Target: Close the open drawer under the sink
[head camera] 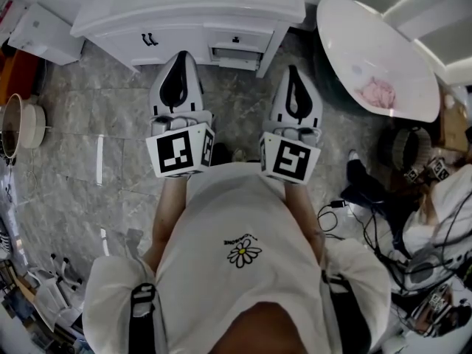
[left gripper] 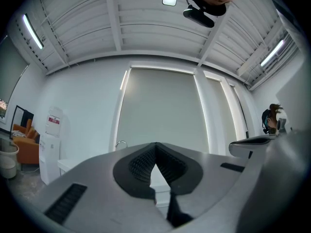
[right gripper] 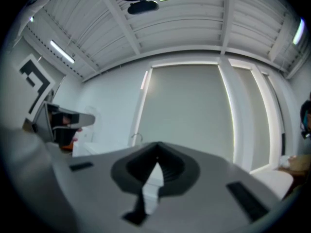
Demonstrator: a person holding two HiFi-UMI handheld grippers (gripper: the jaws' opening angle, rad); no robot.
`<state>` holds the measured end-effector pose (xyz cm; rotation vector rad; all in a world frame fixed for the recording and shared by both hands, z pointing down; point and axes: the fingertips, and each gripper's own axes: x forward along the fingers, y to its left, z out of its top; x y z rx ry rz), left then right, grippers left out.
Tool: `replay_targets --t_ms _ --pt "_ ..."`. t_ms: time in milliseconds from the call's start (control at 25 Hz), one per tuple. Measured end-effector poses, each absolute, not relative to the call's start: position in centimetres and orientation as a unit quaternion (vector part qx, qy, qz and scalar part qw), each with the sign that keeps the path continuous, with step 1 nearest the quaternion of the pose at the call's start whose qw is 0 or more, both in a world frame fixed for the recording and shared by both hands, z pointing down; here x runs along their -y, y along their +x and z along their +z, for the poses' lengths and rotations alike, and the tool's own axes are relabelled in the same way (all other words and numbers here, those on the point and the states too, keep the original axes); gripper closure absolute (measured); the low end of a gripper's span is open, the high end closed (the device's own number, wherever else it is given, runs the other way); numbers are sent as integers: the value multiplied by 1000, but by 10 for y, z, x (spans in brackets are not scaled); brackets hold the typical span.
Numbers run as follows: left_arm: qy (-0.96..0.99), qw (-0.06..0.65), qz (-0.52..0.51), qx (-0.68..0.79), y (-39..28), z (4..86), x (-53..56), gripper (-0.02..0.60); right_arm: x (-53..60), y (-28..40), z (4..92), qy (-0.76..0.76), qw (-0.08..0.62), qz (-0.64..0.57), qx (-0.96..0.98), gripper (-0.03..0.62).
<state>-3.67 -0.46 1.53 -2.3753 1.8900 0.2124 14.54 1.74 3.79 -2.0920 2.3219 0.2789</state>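
The white sink cabinet [head camera: 184,9] stands ahead of me on the grey tiled floor. On its right side one drawer [head camera: 236,56] stands pulled out below another drawer with a dark handle. My left gripper [head camera: 180,56] points at the cabinet's middle, short of its front, jaws shut and empty. My right gripper [head camera: 293,71] is level with it, just right of the open drawer and apart from it, also shut and empty. In the left gripper view the tips [left gripper: 155,144] meet, with the faucet [left gripper: 119,143] beyond. The right gripper view shows shut tips [right gripper: 156,144] and the faucet [right gripper: 137,137].
A white bathtub [head camera: 383,43] holding a pink cloth [head camera: 378,93] stands to the right. Cables [head camera: 383,220] lie on the floor at right. A white box [head camera: 44,34] and a round bin [head camera: 22,124] sit at left. Another person [left gripper: 272,119] stands far right.
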Motion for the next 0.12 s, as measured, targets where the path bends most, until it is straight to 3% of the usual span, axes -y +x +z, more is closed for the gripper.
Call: replay_targets --t_ms 120 --pt "-779 50 69 -621 -33 19 2 561 -19 146 43 -663 -2 90 -744 565"
